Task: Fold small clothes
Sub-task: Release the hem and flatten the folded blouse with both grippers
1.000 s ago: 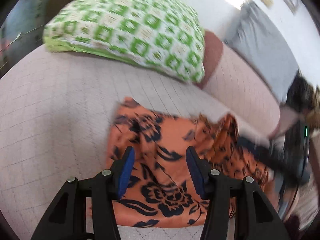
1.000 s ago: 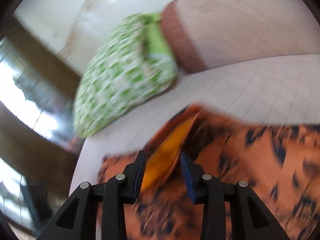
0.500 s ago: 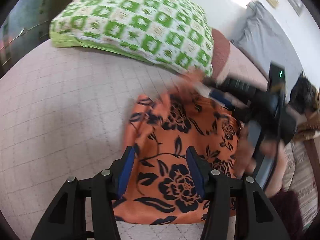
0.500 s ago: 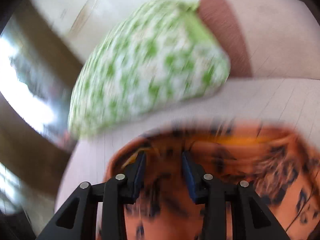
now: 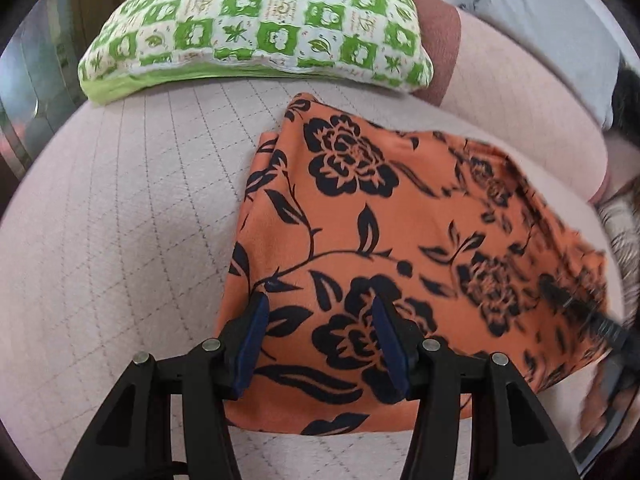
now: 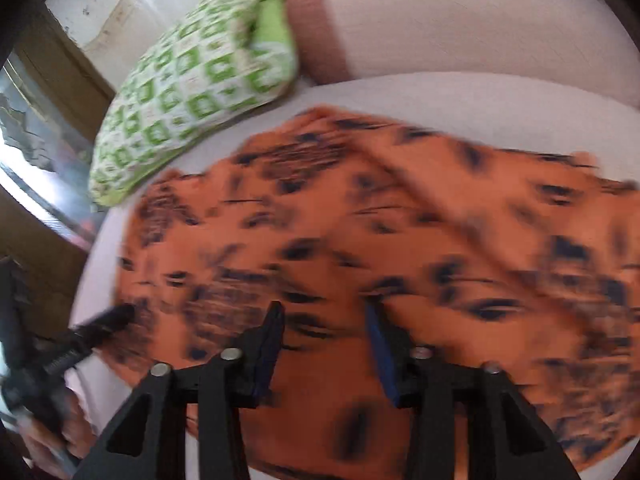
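- A green-and-white checked pillow [image 5: 256, 28] is seen at the far edge of the pale pink quilted bed cover [image 5: 120, 208], towards its left side; a brown-edged pink bolster [image 5: 500, 92] is set just to the right of the pillow and touching it.
- The orange fabric garment with a black floral print [image 5: 360, 240] is laid folded and flat on the bed cover, near the middle and reaching towards the right edge; its far corner is placed just short of the pillow.
- The left gripper [image 5: 318, 340] is held low over the near left part of the garment, its blue-padded fingers [image 5: 252, 344] spread apart with nothing pinched between them; contact with the cloth cannot be told.
- The right gripper [image 6: 326, 346] is seen over the near part of the garment [image 6: 400, 240] in the blurred right wrist view, its fingers [image 6: 380, 350] likewise spread and empty.
- In the left wrist view the right gripper [image 5: 580, 312] is shown, blurred, at the right edge of the garment.
- A grey cushion [image 5: 560, 20] is seen behind the bolster at the far right.
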A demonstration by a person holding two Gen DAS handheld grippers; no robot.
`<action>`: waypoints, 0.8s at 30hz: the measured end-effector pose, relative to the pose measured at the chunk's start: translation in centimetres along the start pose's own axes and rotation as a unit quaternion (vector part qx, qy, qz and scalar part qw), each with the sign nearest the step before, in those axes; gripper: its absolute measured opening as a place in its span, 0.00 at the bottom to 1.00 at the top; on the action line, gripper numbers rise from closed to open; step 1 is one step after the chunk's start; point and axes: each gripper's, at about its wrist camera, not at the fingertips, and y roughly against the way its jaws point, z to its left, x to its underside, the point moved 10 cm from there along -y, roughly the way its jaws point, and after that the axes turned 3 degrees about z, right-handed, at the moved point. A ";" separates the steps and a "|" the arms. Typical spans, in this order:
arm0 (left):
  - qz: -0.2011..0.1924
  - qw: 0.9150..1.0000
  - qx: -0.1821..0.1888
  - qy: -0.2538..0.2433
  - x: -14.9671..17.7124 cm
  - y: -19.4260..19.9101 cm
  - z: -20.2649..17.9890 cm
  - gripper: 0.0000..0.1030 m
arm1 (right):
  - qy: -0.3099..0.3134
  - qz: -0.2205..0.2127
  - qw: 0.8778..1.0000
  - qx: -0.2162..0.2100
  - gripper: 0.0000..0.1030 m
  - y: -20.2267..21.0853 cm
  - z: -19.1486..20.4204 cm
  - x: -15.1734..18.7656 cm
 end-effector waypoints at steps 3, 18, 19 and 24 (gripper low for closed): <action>0.001 1.000 -0.018 -0.010 0.1 -0.2 0.0 0.53 | 0.003 -0.045 0.992 0.119 0.36 1.7 -6.0 -3.3; -0.021 1.000 -0.013 0.001 -0.5 1.8 0.4 0.54 | -0.037 -0.104 0.987 0.114 0.42 8.4 -8.6 -3.5; -0.005 0.999 -0.032 -0.007 0.2 1.1 0.8 0.54 | -0.042 -0.091 0.988 0.116 0.42 8.0 -9.2 -2.0; 0.015 0.999 -0.037 -0.017 1.4 0.8 1.4 0.54 | -0.030 -0.061 0.987 0.143 0.42 6.7 -9.8 3.6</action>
